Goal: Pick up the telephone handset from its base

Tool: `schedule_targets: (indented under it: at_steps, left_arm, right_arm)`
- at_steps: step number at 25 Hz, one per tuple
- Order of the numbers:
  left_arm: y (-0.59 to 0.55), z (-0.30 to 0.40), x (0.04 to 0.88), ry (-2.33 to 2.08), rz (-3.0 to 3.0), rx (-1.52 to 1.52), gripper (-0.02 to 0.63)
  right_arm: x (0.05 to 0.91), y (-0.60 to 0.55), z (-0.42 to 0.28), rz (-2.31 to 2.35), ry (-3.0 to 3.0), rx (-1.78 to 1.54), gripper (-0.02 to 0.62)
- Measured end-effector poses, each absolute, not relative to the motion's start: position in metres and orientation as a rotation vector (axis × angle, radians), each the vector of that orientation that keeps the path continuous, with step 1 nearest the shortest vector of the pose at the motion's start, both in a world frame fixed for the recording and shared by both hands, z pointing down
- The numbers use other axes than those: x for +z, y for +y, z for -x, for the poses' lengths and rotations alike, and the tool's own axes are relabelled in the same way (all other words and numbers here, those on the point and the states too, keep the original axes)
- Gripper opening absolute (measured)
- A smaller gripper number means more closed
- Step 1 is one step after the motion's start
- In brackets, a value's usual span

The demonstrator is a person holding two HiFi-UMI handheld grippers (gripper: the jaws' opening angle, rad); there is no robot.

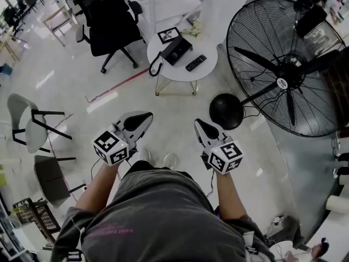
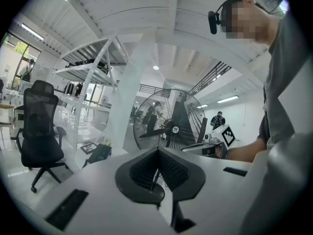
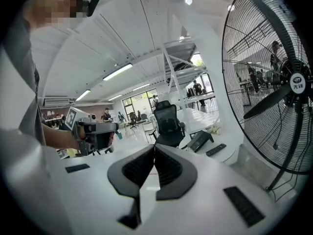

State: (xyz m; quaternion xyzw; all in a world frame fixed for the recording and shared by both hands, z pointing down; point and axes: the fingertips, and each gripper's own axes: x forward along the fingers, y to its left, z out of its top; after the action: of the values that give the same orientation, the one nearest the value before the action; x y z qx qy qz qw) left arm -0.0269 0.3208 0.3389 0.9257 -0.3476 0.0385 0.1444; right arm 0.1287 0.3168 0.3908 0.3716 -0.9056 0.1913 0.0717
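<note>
head camera looks down; all views share the fan (image 1: 282, 83).

Both forearms reach forward side by side; the left gripper (image 1: 143, 120) and right gripper (image 1: 199, 125) are closed, empty

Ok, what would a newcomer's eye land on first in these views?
The huge black floor fan fills the right side of the head view. Ahead stands a small round white table bearing a black telephone and a remote. Nearest, the left gripper and right gripper are held out side by side, jaws shut and empty.
</note>
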Motion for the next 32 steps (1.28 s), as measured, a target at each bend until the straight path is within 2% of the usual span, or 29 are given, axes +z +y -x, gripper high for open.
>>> schedule_targets:
  at_steps: [20, 32]
  left_arm:
    - [0.271, 0.016, 0.347, -0.985, -2.67, 0.121, 0.015]
    - [0.195, 0.037, 0.366, -0.919, -2.65, 0.127, 0.015]
  right_arm:
    - [0.401, 0.271, -0.14, -1.095, -2.709, 0.586, 0.021]
    - [0.416, 0.2, -0.114, -1.116, -2.665, 0.619, 0.021]
